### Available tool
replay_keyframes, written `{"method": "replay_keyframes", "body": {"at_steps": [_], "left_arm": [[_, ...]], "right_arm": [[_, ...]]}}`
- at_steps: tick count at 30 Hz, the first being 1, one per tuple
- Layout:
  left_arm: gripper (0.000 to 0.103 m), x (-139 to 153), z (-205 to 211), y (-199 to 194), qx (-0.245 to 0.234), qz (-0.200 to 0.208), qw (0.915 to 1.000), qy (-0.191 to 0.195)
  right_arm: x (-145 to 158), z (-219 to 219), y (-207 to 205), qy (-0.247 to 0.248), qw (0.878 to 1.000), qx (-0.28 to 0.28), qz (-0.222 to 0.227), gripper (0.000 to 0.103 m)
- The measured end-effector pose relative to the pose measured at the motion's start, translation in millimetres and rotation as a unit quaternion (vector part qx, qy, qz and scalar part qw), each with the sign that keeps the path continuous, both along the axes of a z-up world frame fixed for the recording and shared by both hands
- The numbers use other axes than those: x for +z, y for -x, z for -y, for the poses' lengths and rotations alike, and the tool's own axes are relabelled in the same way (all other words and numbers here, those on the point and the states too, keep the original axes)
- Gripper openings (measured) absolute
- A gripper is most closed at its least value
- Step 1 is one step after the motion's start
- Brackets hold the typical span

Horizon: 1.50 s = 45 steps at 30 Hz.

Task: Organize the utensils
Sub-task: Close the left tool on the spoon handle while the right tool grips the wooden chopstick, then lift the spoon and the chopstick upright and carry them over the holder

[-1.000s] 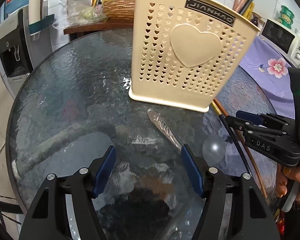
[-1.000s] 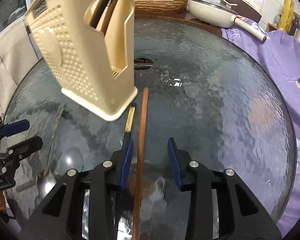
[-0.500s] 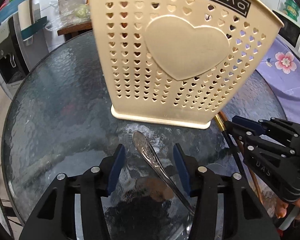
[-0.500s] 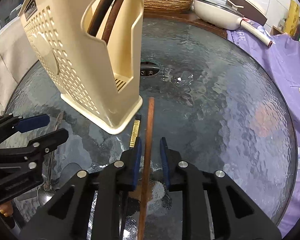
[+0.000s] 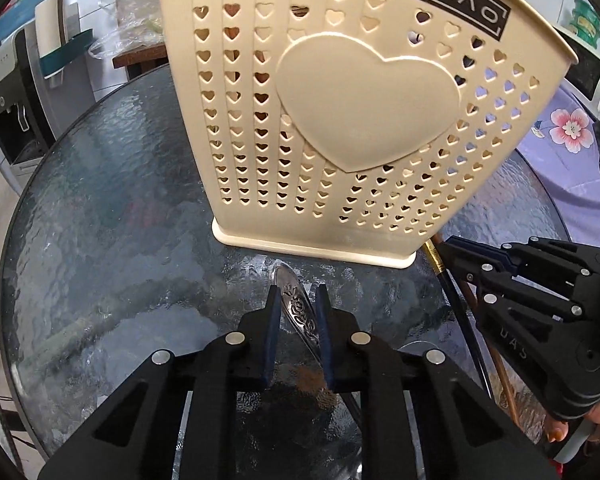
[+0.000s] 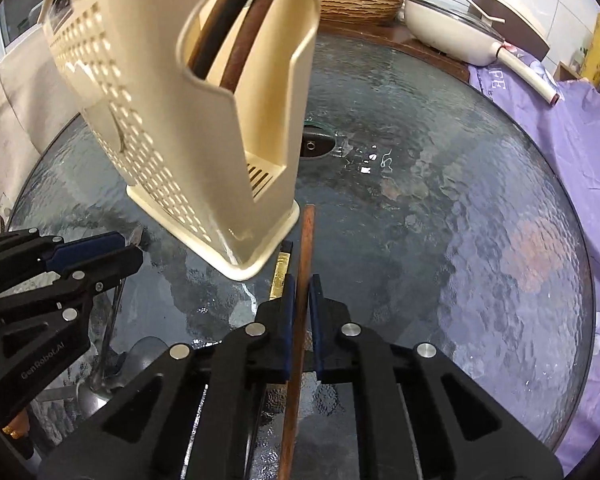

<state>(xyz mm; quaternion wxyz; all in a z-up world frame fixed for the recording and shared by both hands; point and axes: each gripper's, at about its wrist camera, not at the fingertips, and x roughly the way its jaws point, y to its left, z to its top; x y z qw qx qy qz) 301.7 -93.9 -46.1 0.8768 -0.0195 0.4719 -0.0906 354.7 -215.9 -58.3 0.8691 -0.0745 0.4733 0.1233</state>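
Note:
A cream utensil holder (image 5: pixel 340 100) with heart-shaped holes stands on the round glass table (image 5: pixel 120 200), with chopsticks inside it. An ornate metal spoon (image 5: pixel 296 312) lies in front of it. My left gripper (image 5: pixel 298 287) straddles the spoon's handle; its jaws are closing and the pads touch the handle. From the right wrist, the holder (image 6: pixel 160 100) is at the left. My right gripper (image 6: pixel 302 282) is shut on a brown chopstick (image 6: pixel 306 240) lying on the glass. A black chopstick with a gold end (image 6: pixel 282 276) lies just left of it.
The left gripper (image 6: pixel 130 249) and right gripper (image 5: pixel 448 260) work close side by side. A hole (image 6: pixel 318 146) marks the table's centre. A wicker basket (image 6: pixel 360 0) and white pan (image 6: pixel 452 24) sit behind, and a purple cloth (image 6: pixel 580 140) lies to the right.
Both grippers moved forward toward the holder. The left jaws narrowed from wide open onto the spoon handle. The right jaws closed on the brown chopstick.

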Motion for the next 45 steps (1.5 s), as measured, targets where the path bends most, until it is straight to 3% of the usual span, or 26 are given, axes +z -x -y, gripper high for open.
{"method": "replay_keyframes", "body": {"at_steps": [4, 5, 6, 14, 18, 19, 21, 22, 25, 29, 32, 36, 45], "left_arm": [[0.013, 0.5, -13.0, 3.2, 0.002, 0.001, 1.0000, 0.009], [0.003, 2.0, -13.4, 4.1, 0.002, 0.006, 0.9999, 0.010], [0.000, 3.0, -14.0, 5.2, 0.002, 0.008, 0.9999, 0.008], [0.000, 9.0, -31.6, 12.7, 0.003, 0.007, 0.9994, 0.034], [0.002, 14.4, -34.7, 17.0, -0.008, 0.010, 0.9995, 0.028], [0.008, 14.9, -35.3, 18.3, -0.006, 0.012, 0.9997, 0.021], [0.058, 16.9, -35.7, 20.3, 0.001, 0.018, 0.9997, 0.014], [0.062, 18.1, -36.4, 22.6, 0.000, 0.024, 0.9996, 0.018], [0.059, 14.3, -25.3, 23.0, -0.004, 0.021, 0.9998, 0.001], [0.041, 2.6, -12.4, 22.7, -0.002, 0.007, 0.9999, -0.009], [0.032, -0.4, -5.3, 18.1, 0.001, 0.012, 0.9996, -0.026], [0.014, -1.4, 4.7, 18.9, -0.005, 0.020, 0.9988, -0.044], [0.013, 2.1, -3.3, 19.6, -0.002, 0.021, 0.9997, -0.013]], "right_arm": [[-1.3, 3.4, 3.1, -0.011, 1.000, 0.000, 0.002, 0.008], [-1.7, 4.1, 4.9, -0.014, 1.000, -0.002, 0.002, 0.007], [-1.8, 5.7, 6.1, -0.016, 1.000, -0.004, 0.001, 0.007], [-1.0, 23.4, 16.1, -0.040, 0.999, -0.020, 0.009, 0.007], [-1.1, 29.6, 16.3, -0.049, 0.998, -0.025, 0.005, 0.007], [-1.7, 30.1, 16.3, -0.048, 0.998, -0.027, 0.006, 0.007], [-2.9, 31.1, 16.1, -0.050, 0.998, -0.027, 0.004, 0.007], [-3.3, 30.3, 17.4, -0.049, 0.998, -0.028, 0.004, 0.007], [-6.0, 30.3, 19.1, -0.047, 0.999, -0.027, 0.004, 0.007], [-6.5, 29.7, 24.1, -0.049, 0.998, -0.028, 0.005, 0.007], [-6.8, 30.4, 27.1, -0.050, 0.998, -0.027, 0.004, 0.007], [-7.8, 30.8, 28.8, -0.050, 0.998, -0.027, 0.004, 0.007], [-1.4, 34.5, 35.8, -0.067, 0.997, -0.030, 0.018, 0.007]]}}
